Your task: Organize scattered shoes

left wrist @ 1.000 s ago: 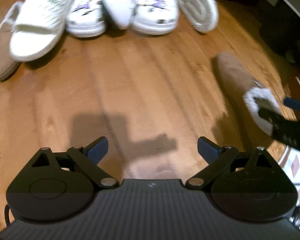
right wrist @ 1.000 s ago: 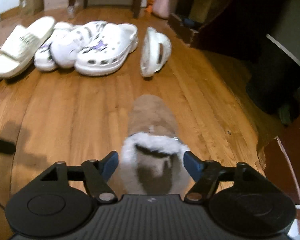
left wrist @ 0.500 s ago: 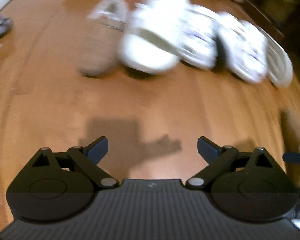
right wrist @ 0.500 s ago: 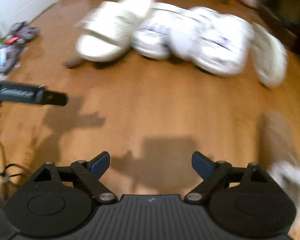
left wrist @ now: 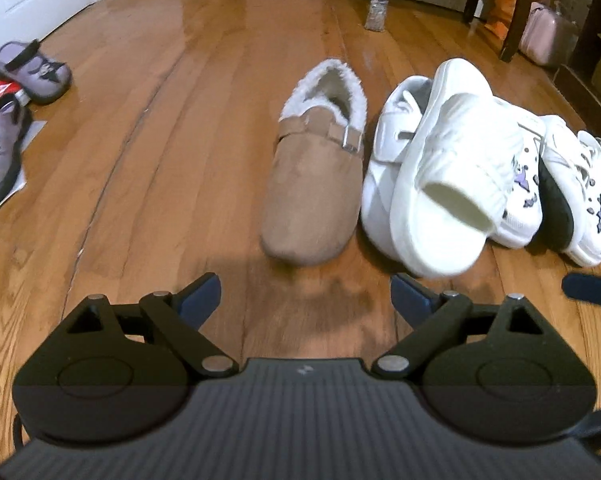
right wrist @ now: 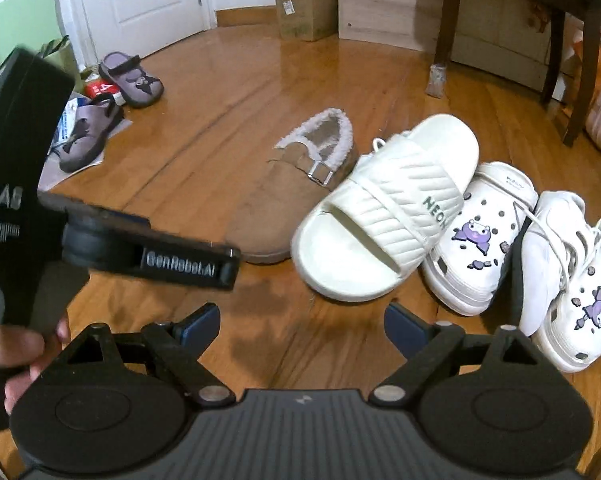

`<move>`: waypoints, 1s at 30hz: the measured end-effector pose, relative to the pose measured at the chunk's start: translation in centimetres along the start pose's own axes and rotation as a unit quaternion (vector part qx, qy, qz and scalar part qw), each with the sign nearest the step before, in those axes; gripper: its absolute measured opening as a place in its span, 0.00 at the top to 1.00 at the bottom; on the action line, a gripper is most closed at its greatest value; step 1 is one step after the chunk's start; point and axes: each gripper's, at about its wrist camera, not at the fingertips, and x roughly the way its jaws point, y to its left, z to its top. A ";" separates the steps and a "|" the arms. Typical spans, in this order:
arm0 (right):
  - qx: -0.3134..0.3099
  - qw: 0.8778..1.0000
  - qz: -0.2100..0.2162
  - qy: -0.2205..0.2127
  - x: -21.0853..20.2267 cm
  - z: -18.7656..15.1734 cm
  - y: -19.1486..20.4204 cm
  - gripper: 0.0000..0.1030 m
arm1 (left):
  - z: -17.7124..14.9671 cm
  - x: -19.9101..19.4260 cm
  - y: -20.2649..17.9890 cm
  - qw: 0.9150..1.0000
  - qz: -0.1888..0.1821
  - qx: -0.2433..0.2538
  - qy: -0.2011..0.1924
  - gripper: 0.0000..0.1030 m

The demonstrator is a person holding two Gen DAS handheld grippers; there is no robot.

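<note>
Both grippers wide and empty above the shoe row

Left gripper (left wrist: pixel 305 294) faces the tan fur-lined slipper (left wrist: pixel 316 184); right gripper (right wrist: pixel 301 322) nears the white slide (right wrist: pixel 384 204). Best to untangle that slide from the white sneaker (left wrist: pixel 392 148) first.

**Open floor at centre, shoes crowding the right**

Bare wooden plank floor (left wrist: pixel 160 152) lies open from lower centre to upper left. A tan fleece-lined suede slipper (left wrist: pixel 316 176) blocks centre; white ribbed foam slide (left wrist: pixel 448 176) and white charm-studded clogs (right wrist: pixel 480 236) fill the right.
</note>
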 end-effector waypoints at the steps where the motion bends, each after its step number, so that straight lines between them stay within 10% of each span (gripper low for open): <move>1: 0.000 1.000 0.004 0.002 0.4 -0.1 -0.3 0.16 | 0.5 0.4 -0.2 1.000 -0.003 0.004 0.001 0.10; 15: -0.033 0.999 -0.030 -0.005 5.8 3.6 -0.2 0.20 | 7.7 5.3 2.1 0.999 -0.031 0.000 0.022 0.09; 30: -0.072 0.996 -0.045 -0.002 6.8 3.3 1.3 0.17 | 9.9 13.4 1.7 0.995 0.033 -0.001 0.097 0.10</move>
